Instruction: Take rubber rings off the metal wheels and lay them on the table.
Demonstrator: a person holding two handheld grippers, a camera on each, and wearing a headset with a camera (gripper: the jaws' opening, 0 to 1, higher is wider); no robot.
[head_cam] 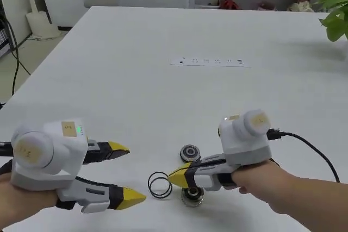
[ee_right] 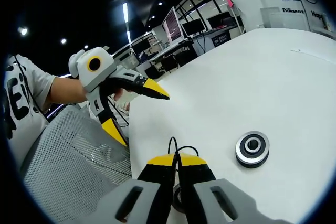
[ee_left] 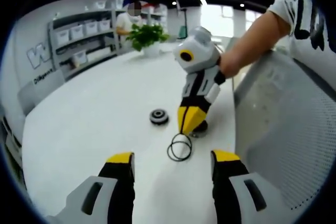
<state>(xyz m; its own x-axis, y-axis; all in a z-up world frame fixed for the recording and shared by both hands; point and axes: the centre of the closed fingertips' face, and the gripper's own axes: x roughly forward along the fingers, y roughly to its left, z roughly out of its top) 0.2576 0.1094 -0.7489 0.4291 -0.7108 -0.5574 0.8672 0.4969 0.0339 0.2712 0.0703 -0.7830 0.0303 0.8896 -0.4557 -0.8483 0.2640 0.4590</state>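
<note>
**Head view.** The white bench (head_cam: 163, 80) is carrying the rubber rings (head_cam: 159, 185), two thin black loops lying flat and overlapping. The right gripper (head_cam: 176, 176) is reaching in from the right of the rings, its claw pressed together with the yellow tips at their edge. One metal wheel (head_cam: 190, 152) is lying just beyond the rings. A second wheel (head_cam: 192, 195) is sitting just right of them, under the right claw. The left gripper (head_cam: 129, 172) is hovering left of the rings with its claw standing apart, gripping nothing. Well beyond the rings, a row of small marks (head_cam: 211, 61) is showing on the bench top. Farther off, a plant (head_cam: 337, 14) is leaning in at the right.

**Left gripper view.** The left gripper (ee_left: 173, 159) is pointing at the rubber rings (ee_left: 179, 148), which are lying just past its parted tips. The right gripper (ee_left: 188, 124) is coming down onto the far edge of the rings. The metal wheel (ee_left: 158, 116) is lying beyond them to the left. Shelving (ee_left: 84, 35) and the plant (ee_left: 146, 35) are standing far behind. A mesh chair (ee_left: 283, 129) is standing right of the bench.

**Right gripper view.** The right gripper (ee_right: 177, 161) is pinching a black loop of the rubber rings (ee_right: 173, 142) between its closed tips. The metal wheel (ee_right: 252, 149) is lying to the right of the rings. The left gripper (ee_right: 139, 111) is hovering beyond them, claw apart. Monitors (ee_right: 184, 24) are standing far behind under ceiling lights (ee_right: 126, 11).
</note>
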